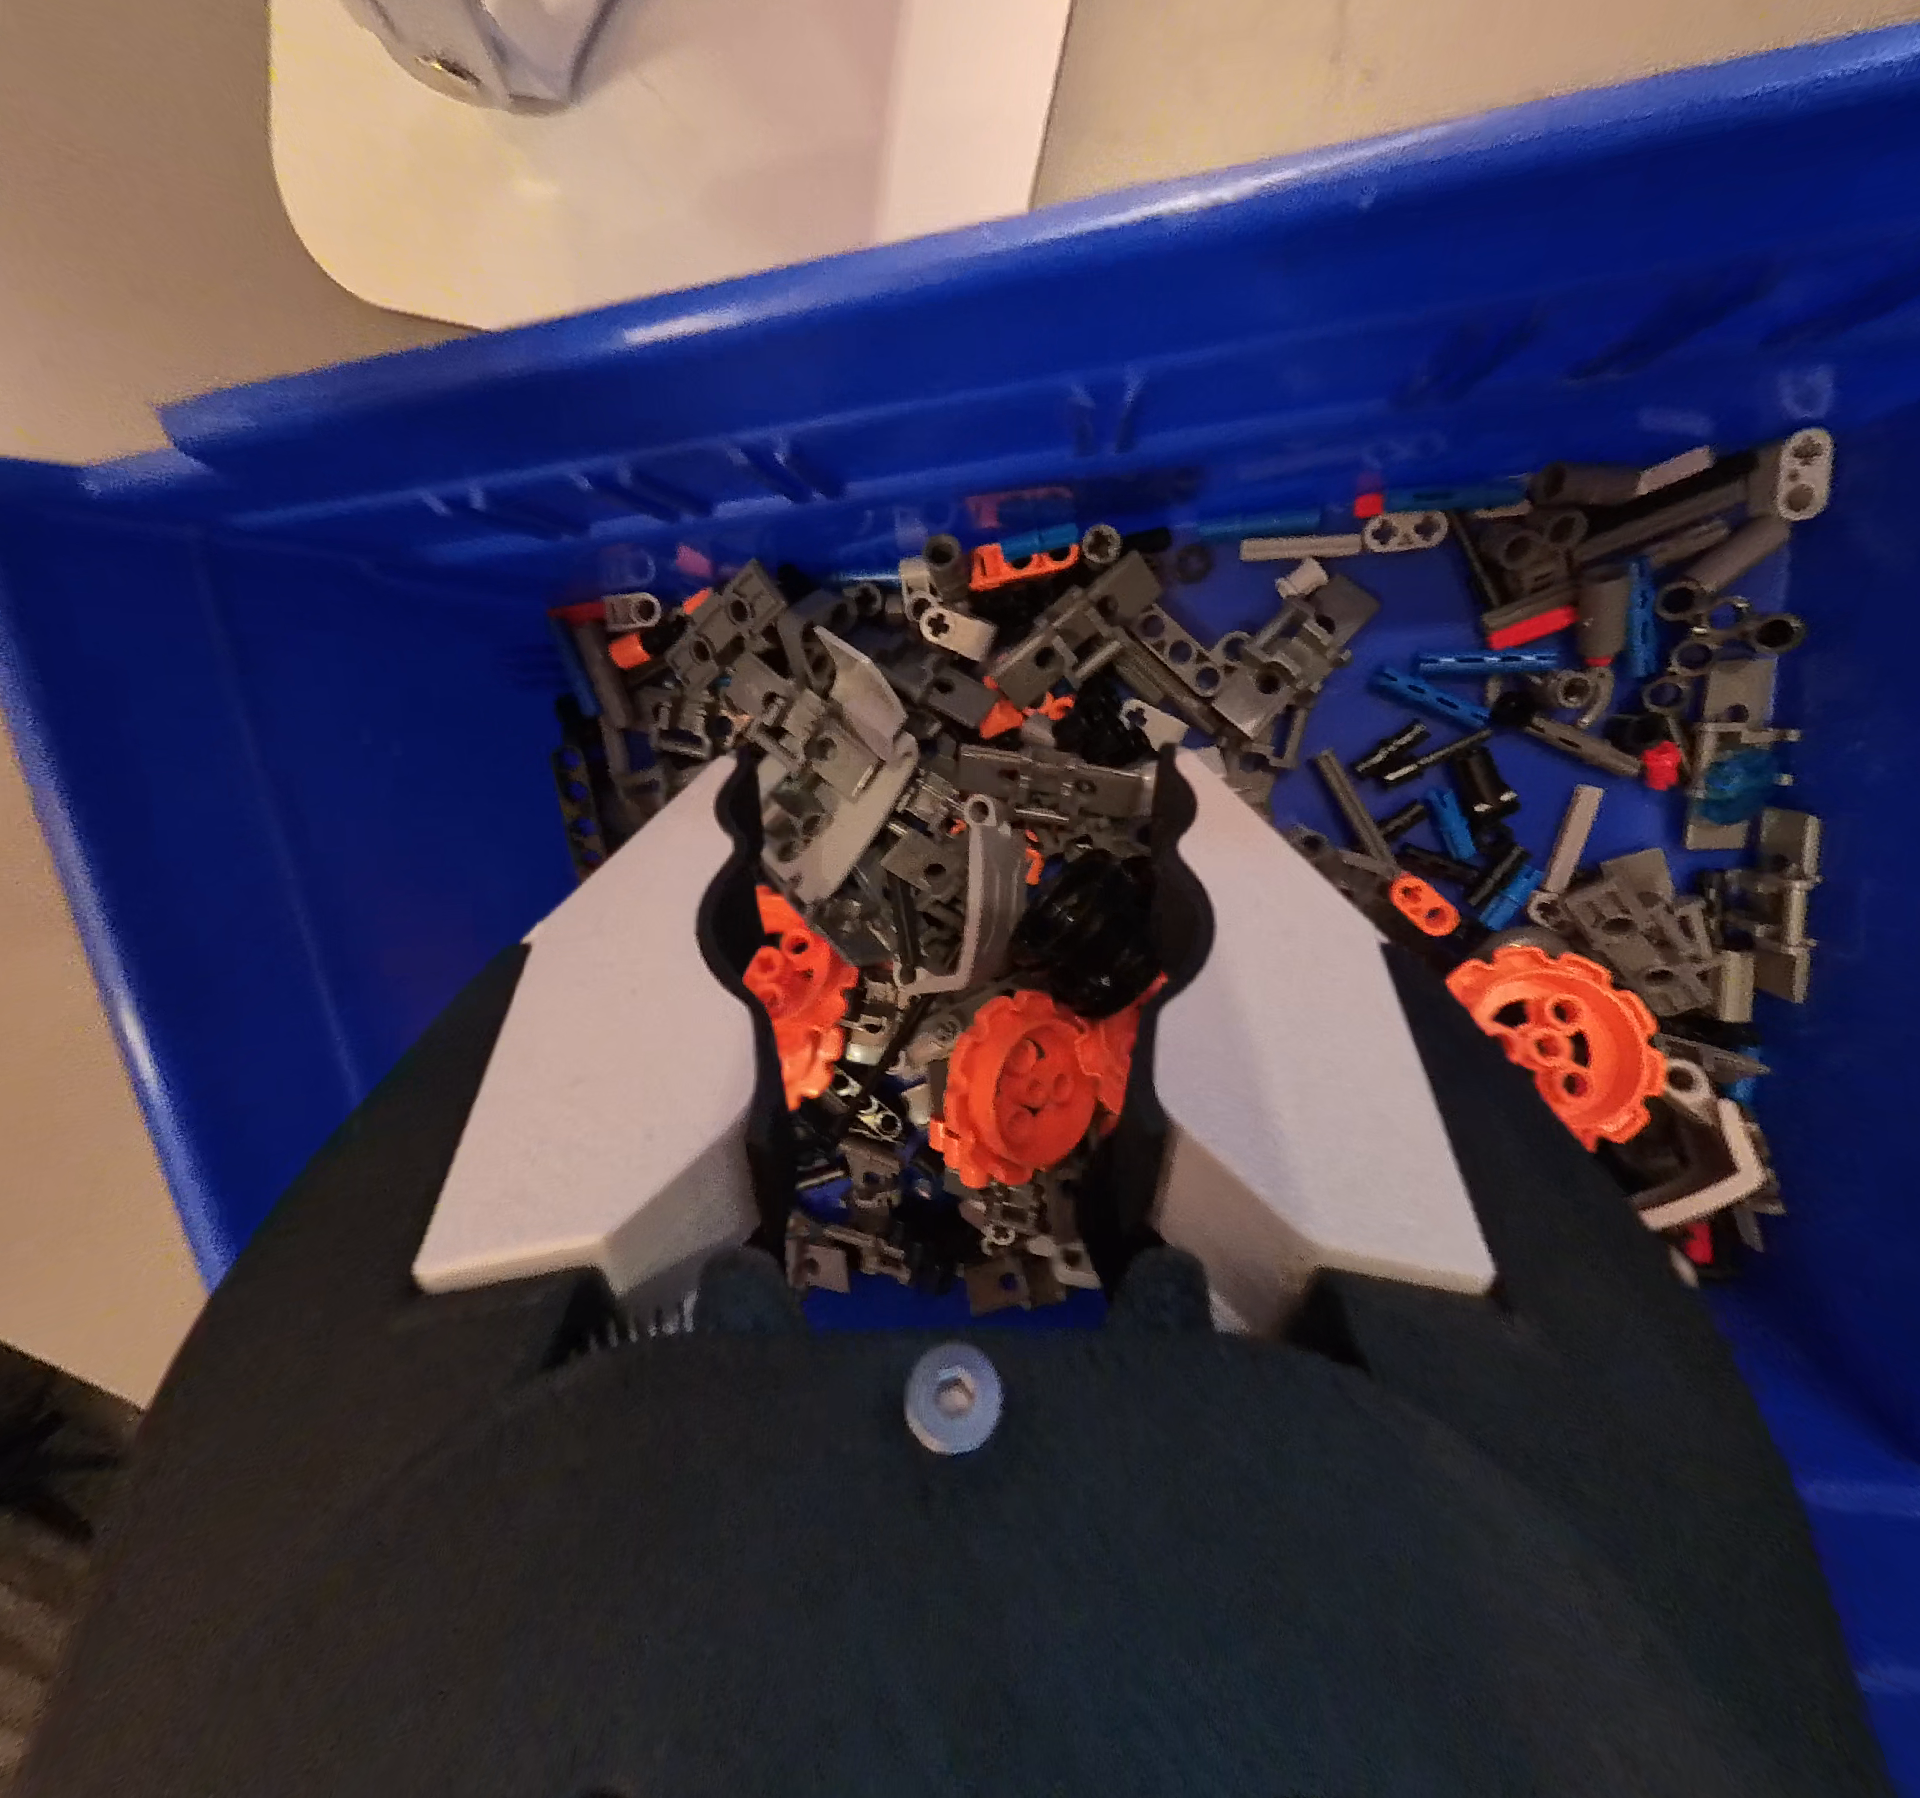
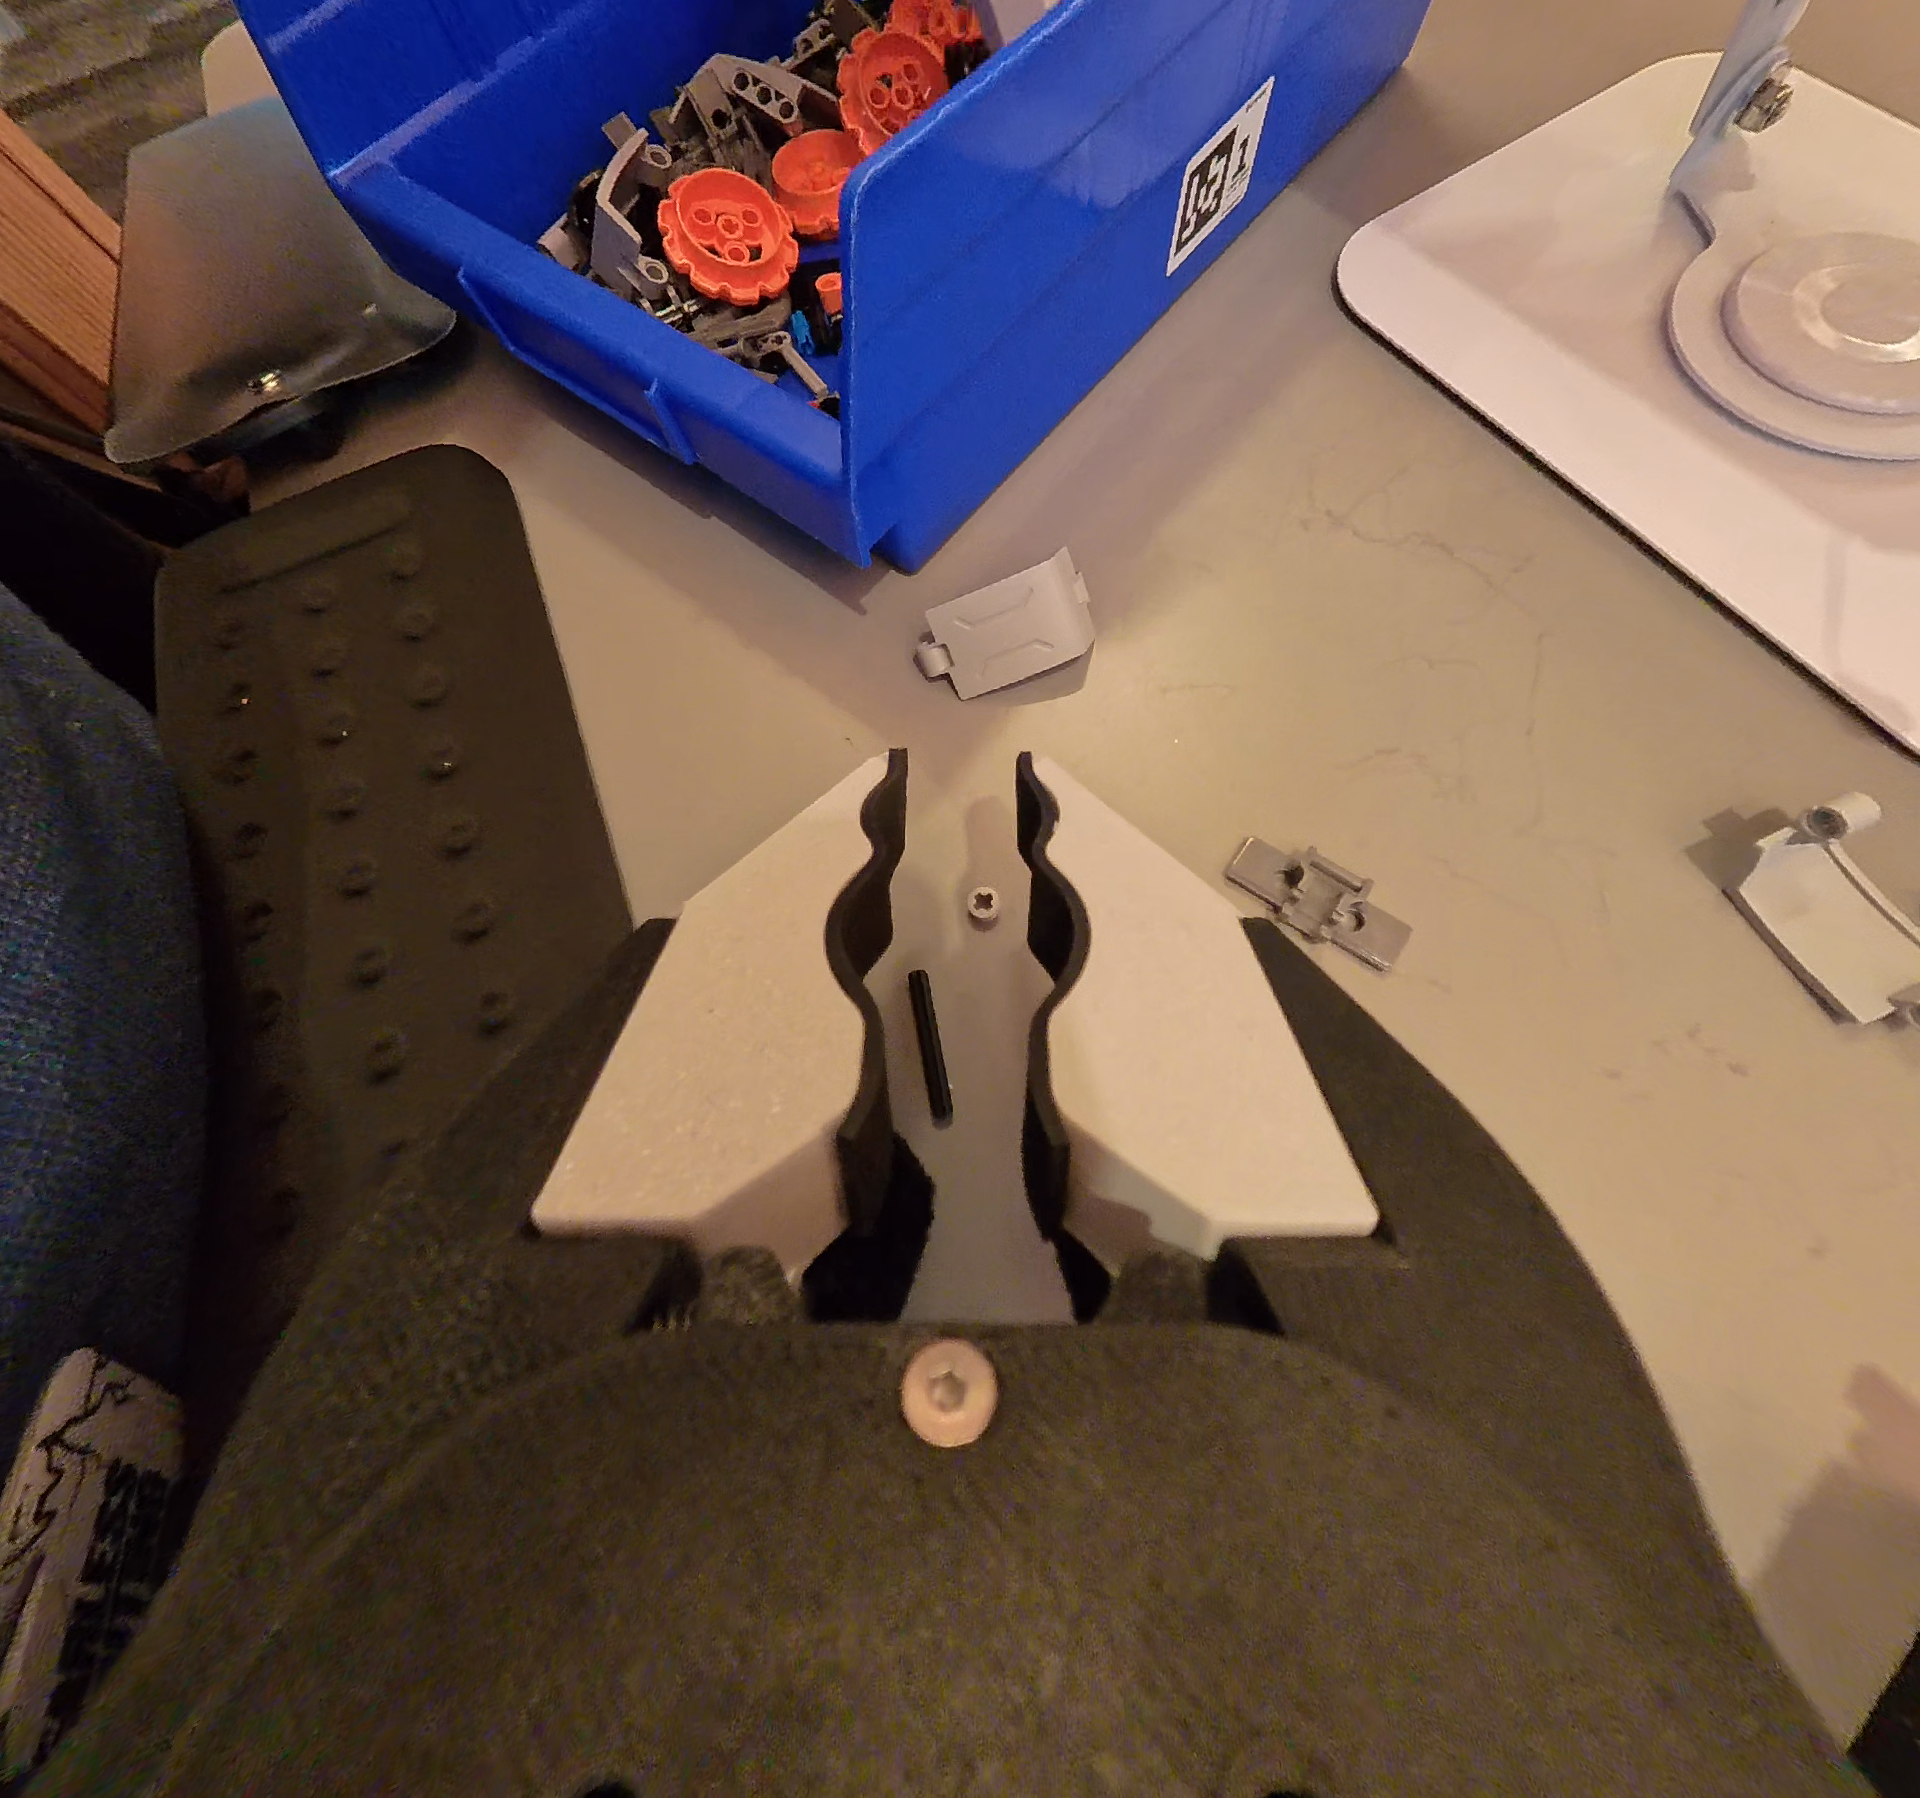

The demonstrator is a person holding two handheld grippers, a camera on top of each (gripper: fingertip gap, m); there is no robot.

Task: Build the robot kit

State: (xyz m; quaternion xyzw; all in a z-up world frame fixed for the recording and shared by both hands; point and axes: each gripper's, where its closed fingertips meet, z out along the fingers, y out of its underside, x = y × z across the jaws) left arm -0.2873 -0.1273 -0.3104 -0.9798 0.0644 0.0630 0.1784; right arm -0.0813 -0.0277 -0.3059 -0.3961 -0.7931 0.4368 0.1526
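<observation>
Hovering apart inside the blue bin [image 1: 416,709], the left claw [image 1: 956,782] straddles a tangle of grey beams and orange gears [image 1: 1023,1083]; closing there could snag several pieces together. Over the worktop [image 2: 1351,605], the right claw [image 2: 961,761] stands slightly apart and empty above a black pin [image 2: 930,1047] and small bushing [image 2: 981,905], near a grey panel [image 2: 1008,636], which it could knock away

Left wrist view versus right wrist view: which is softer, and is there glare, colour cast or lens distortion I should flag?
Left wrist view: slightly blurred, worst along the blue bin rim; the pile of toy parts stays readable. Right wrist view: sharper, the grey panel crisp on the table, mild sheen on the white stand base. Both: warm cast, wide-angle bending at edges.
</observation>
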